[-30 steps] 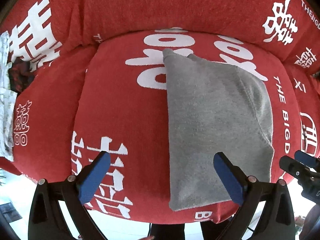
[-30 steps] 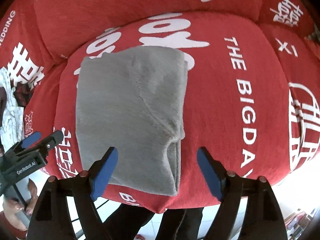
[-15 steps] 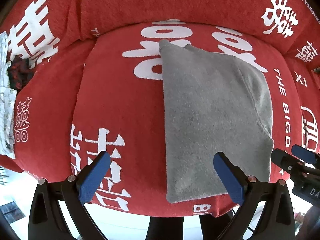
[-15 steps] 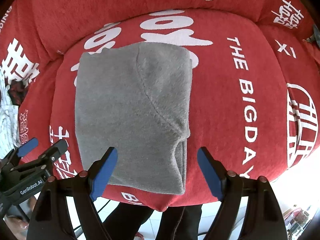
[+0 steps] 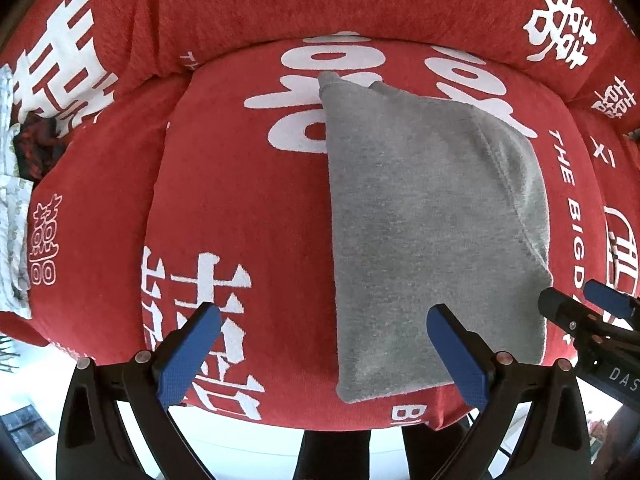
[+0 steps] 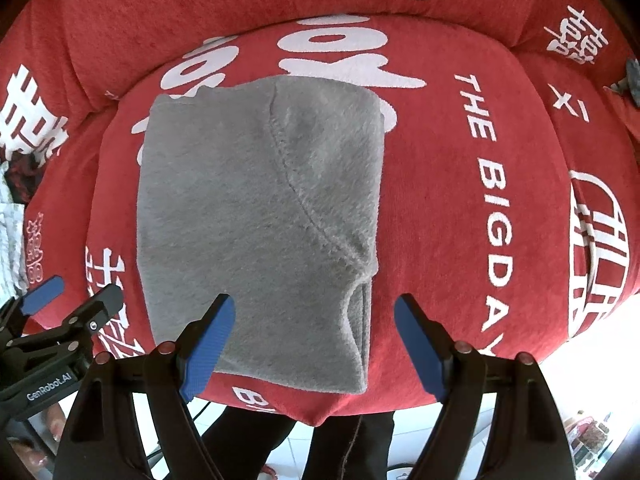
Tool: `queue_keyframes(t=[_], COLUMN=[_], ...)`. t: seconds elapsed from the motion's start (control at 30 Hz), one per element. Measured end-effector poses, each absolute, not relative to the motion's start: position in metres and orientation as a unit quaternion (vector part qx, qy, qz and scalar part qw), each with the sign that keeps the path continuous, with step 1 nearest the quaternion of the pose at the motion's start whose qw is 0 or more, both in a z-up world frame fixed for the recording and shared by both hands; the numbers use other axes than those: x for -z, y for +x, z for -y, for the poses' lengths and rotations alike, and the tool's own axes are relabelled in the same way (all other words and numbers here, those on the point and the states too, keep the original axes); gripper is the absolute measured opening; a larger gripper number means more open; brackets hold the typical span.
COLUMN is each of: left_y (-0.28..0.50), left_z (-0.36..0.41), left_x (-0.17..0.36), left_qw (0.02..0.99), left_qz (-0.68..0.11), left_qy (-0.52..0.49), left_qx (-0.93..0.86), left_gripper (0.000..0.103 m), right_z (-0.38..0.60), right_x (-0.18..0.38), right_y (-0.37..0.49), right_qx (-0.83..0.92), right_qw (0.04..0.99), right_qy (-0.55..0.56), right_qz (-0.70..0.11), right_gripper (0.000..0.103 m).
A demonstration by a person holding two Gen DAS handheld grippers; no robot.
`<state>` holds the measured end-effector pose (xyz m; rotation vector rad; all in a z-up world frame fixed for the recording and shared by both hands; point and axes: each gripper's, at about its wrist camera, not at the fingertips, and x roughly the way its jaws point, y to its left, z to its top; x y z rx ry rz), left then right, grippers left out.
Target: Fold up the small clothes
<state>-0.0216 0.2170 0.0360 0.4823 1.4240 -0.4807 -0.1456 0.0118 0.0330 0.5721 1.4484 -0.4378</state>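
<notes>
Red cushion (image 5: 240, 184) with white letters holds the gray cloth (image 6: 256, 216), folded near its front edge. My left tongs (image 5: 320, 356) and right tongs (image 6: 314, 344) hang spread wide, holding nothing. I should pinch both near corners evenly together.

Plain grey folded garment (image 6: 256, 216) on a red cushion (image 6: 440, 208) (white lettering and Chinese characters all over), blue gripper pads (image 6: 208, 344).
</notes>
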Motion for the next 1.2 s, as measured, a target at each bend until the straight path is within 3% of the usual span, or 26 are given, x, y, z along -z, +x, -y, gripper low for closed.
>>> queue_keyframes(t=[1.2], left_y=[-0.0203], left_z=[-0.2114], left_x=[-0.0328], left_qw=[0.699], left_qz=[-0.64], left_qy=[0.233], left_qx=[0.216], left_gripper=[0.103], right_z=[-0.009], right_x=[-0.0319], right_y=[-0.1403], right_qx=[0.198], right_qw=[0.688], right_qy=[0.249], right_qz=[-0.652], right_gripper=[0.084])
